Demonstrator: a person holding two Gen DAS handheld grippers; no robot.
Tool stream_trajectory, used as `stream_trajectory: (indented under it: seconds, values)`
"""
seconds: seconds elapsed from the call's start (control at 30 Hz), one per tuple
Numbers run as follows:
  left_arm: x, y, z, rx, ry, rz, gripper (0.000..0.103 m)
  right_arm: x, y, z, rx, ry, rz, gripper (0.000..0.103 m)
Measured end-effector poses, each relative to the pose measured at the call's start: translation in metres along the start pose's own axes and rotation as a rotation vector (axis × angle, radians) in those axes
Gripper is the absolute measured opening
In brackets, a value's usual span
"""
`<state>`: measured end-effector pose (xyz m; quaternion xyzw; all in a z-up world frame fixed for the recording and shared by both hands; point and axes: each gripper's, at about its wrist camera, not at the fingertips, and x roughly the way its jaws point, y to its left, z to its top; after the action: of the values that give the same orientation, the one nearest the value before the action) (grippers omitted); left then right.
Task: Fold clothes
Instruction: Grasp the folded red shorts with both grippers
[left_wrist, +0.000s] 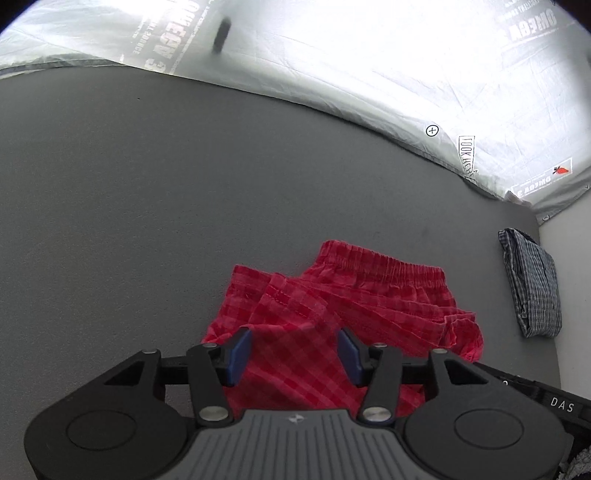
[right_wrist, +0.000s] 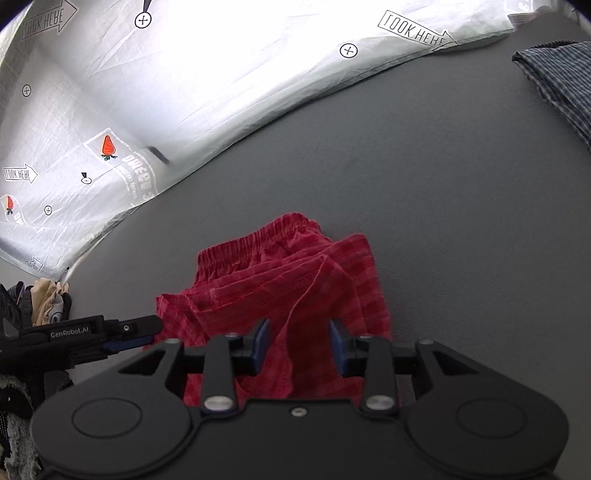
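Clothes pile: heaped at the far left edge of the bench, seen from the right wrist.
Left tongs: spread, blue pads apart, poised over the near part of the red cloth, pinching nothing.
Red checked shorts: crumpled on the grey bench, elastic waistband on the far side, one leg folded over the middle.
Right tongs: spread, pads either side of a raised fold of the shorts, not pressed on it.
Blue checked garment: folded, at the bench's right edge, well apart from the shorts.
White printed sheet: along the far edge.
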<state>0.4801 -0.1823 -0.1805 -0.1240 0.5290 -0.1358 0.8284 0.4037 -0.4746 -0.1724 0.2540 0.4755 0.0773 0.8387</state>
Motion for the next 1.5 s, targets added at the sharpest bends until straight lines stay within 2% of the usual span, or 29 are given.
stream_trajectory:
  seconds: [0.07,0.1,0.13,0.17,0.3,0.4,0.43,0.5,0.53,0.57,0.6,0.63,0.7,0.73,0.77,0.83,0.93,1.03,1.13,1.3,1.5]
  values:
    - [0.011,-0.006,-0.006,0.046,-0.016,0.026,0.047,0.004,0.002,-0.001,-0.001,0.012,0.003,0.035]
    - [0.011,0.0,-0.009,0.059,-0.028,0.032,0.019,0.006,0.004,-0.002,0.007,0.023,-0.001,0.019]
    - [0.008,0.007,-0.012,0.064,-0.035,0.033,0.001,0.009,0.004,-0.001,0.015,0.036,-0.005,0.004]
    - [0.001,0.013,-0.012,0.052,-0.055,0.029,0.0,0.01,0.005,-0.002,0.015,0.035,-0.001,0.0]
    - [-0.024,0.032,-0.004,-0.05,-0.17,-0.002,0.0,0.003,0.005,0.016,0.034,-0.031,0.039,0.0]
    - [-0.03,0.049,0.004,-0.142,-0.211,-0.004,0.0,0.002,-0.007,0.03,0.144,-0.091,0.083,0.001]
    - [-0.03,0.054,0.005,-0.164,-0.222,-0.002,0.0,0.0,-0.014,0.033,0.207,-0.115,0.107,0.003]
    - [-0.029,0.061,0.007,-0.211,-0.235,0.006,0.0,0.0,-0.027,0.039,0.316,-0.128,0.133,0.019]
    - [-0.028,0.065,0.007,-0.232,-0.23,0.012,0.007,-0.001,-0.03,0.04,0.327,-0.14,0.125,0.023]
    - [-0.027,0.069,0.007,-0.251,-0.218,0.017,0.013,-0.003,-0.03,0.041,0.318,-0.154,0.105,0.032]
    - [-0.027,0.073,0.006,-0.27,-0.212,0.019,0.026,-0.006,-0.03,0.042,0.303,-0.166,0.081,0.037]
    - [-0.027,0.078,0.004,-0.293,-0.215,0.023,0.032,-0.009,-0.03,0.042,0.279,-0.175,0.05,0.038]
    - [-0.028,0.085,-0.002,-0.322,-0.218,0.023,0.035,-0.015,-0.03,0.038,0.232,-0.183,-0.001,0.04]
    - [-0.029,0.087,-0.005,-0.322,-0.216,0.012,0.041,-0.019,-0.03,0.035,0.213,-0.185,-0.015,0.041]
    - [-0.031,0.089,-0.008,-0.317,-0.215,-0.004,0.044,-0.022,-0.032,0.032,0.192,-0.186,-0.023,0.045]
    - [-0.033,0.087,-0.016,-0.289,-0.208,-0.036,0.059,-0.024,-0.032,0.023,0.138,-0.17,-0.029,0.052]
    - [-0.032,0.075,-0.027,-0.192,-0.188,-0.049,0.067,-0.017,-0.026,0.01,0.018,-0.111,-0.072,0.055]
    - [-0.021,0.057,-0.035,-0.082,-0.163,-0.003,0.071,-0.003,-0.014,0.0,-0.123,-0.064,-0.118,0.059]
    - [-0.006,0.043,-0.037,0.005,-0.155,0.03,0.072,0.009,-0.007,-0.003,-0.189,-0.053,-0.126,0.064]
    - [0.01,0.031,-0.027,0.087,-0.146,-0.003,0.075,0.025,0.003,0.007,-0.286,-0.06,-0.149,0.068]
    - [0.026,0.017,-0.013,0.176,-0.119,-0.055,0.075,0.045,0.005,0.021,-0.349,-0.031,-0.1,0.068]
